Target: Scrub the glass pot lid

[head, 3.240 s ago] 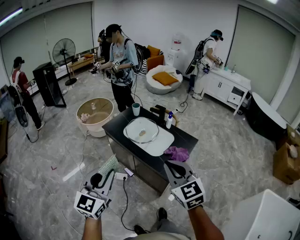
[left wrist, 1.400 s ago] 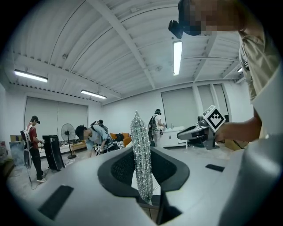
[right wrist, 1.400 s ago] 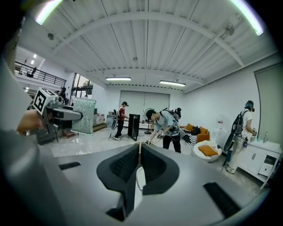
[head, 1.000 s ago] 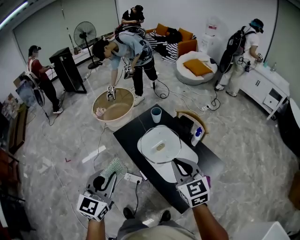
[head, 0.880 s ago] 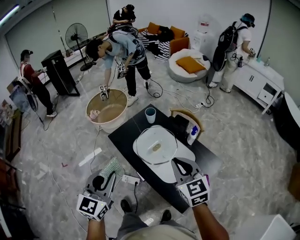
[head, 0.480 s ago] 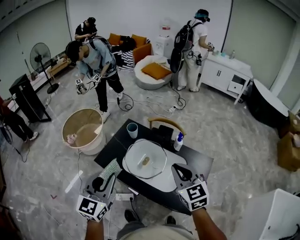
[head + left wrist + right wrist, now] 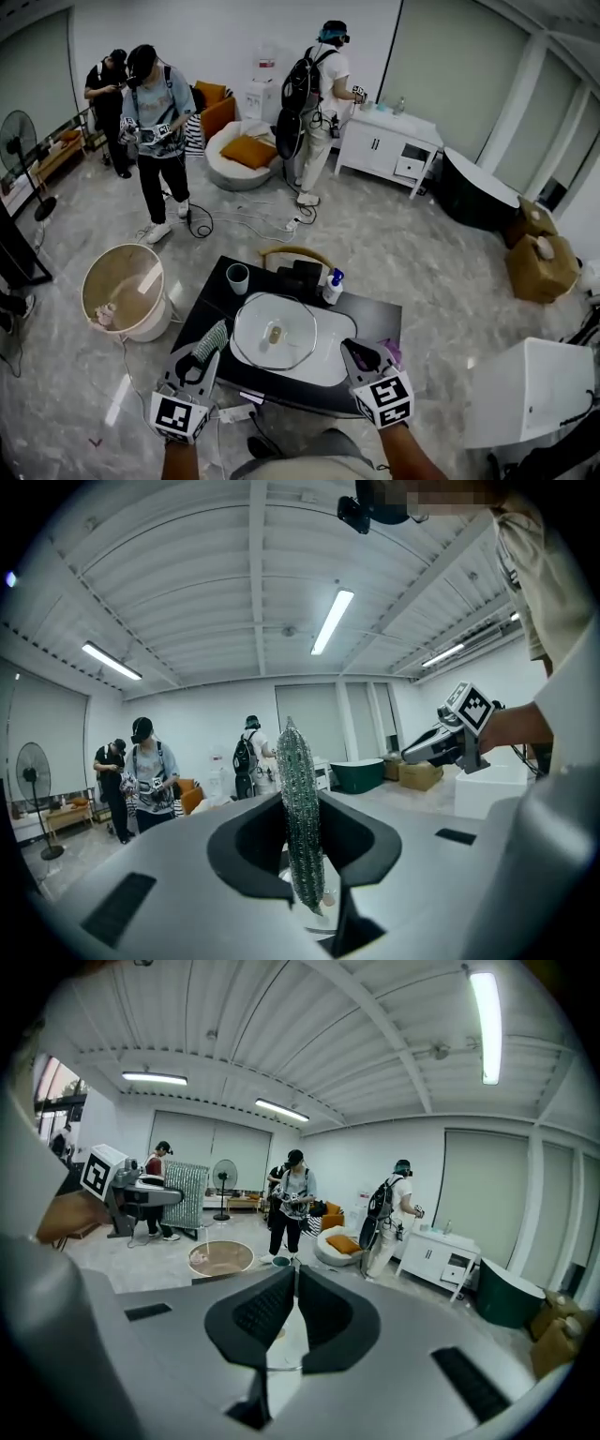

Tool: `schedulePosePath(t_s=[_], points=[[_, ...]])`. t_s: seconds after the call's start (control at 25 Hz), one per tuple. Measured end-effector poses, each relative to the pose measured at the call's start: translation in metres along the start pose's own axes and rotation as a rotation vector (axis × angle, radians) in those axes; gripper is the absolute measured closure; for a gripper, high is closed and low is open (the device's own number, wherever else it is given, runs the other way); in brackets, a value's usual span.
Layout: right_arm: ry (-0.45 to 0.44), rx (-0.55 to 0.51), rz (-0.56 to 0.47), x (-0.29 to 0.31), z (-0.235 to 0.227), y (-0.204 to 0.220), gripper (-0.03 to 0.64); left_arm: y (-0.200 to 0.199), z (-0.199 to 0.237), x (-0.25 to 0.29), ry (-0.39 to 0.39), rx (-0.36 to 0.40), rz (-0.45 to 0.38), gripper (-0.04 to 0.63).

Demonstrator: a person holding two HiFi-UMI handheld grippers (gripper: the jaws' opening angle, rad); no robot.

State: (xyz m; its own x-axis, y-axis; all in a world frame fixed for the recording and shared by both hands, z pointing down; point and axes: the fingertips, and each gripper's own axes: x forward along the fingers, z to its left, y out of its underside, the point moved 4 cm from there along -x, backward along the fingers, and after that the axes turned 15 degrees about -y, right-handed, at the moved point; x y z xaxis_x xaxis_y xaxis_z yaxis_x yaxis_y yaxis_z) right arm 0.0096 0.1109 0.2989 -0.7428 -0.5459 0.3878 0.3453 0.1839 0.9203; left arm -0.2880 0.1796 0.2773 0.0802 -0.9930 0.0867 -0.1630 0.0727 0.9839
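The glass pot lid [image 7: 274,330] lies flat in the white basin [image 7: 330,351] on the black table [image 7: 377,315], with a cup [image 7: 238,277] (contents unseen) beyond it. As half a second earlier, both grippers hover at the table's near edge: the left gripper [image 7: 202,351] has its jaws clamped on a scrubber [image 7: 215,336], and the right gripper [image 7: 355,352] has its jaws together, empty.

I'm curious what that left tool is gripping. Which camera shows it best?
The left gripper view: the scrubbing pad stands close up, edge-on, clamped between the fingers. The head view shows it small, from above; the right gripper view shows its broad face, far off.
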Motion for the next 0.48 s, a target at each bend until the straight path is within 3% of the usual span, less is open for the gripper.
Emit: schedulePosePath(t_s=[0.2,0.48], points=[[0.023,0.012,0.039,0.014,0.003,0.002,0.589,0.013,0.015,0.026,0.018,0.005,-0.004,0.508],[-0.006,0.025,0.021,0.066,-0.035,0.0,0.589,0.033,0.03,0.073,-0.003,0.027,0.051,0.508]])
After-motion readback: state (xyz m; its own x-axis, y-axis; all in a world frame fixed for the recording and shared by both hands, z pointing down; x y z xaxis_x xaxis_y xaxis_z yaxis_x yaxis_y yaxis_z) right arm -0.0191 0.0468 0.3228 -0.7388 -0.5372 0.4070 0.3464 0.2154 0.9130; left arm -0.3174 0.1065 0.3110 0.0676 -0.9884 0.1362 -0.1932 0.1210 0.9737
